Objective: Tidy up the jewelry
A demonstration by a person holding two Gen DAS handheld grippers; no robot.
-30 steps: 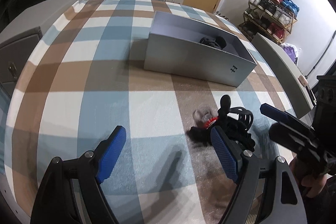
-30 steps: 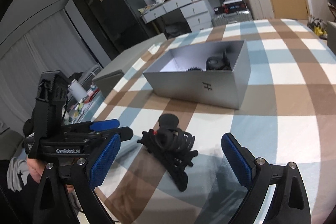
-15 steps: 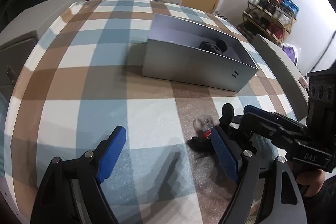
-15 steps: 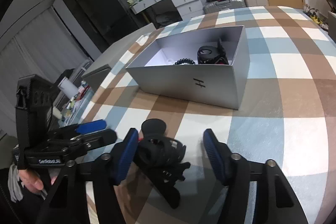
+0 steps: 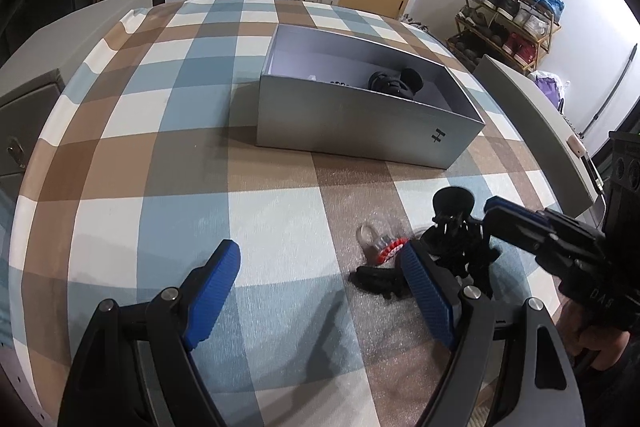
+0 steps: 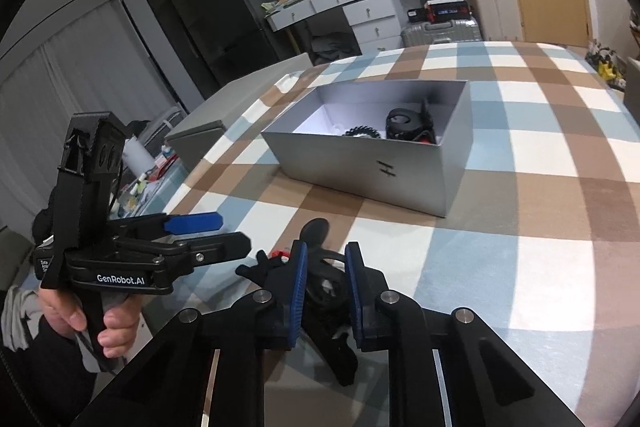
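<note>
A black hair claw (image 6: 320,227) lies on the checked tablecloth in front of me. The jaws of my right gripper (image 6: 326,259) are closing, one pad pressing on each side of the claw. In the left wrist view the claw (image 5: 456,247) sits at the right, with my right gripper (image 5: 494,217) reaching in from that side. A small clear piece with a red and white part (image 5: 380,243) lies just left of the claw. My left gripper (image 5: 320,255) hangs open over the cloth, nothing between its fingers. The open silver box (image 5: 360,131) stands beyond, with black hair pieces (image 5: 396,81) inside.
The bed runs wide around the silver box (image 6: 360,163). A grey cabinet (image 6: 196,139) stands off the left edge, a white ledge (image 5: 532,115) off the right. A person's hand (image 6: 68,315) holds my left gripper (image 6: 224,231). Drawers, suitcases and a shoe rack (image 5: 512,11) line the walls.
My right gripper has gone from wide open to nearly shut around the black hair claw. My left gripper has stayed open and still.
</note>
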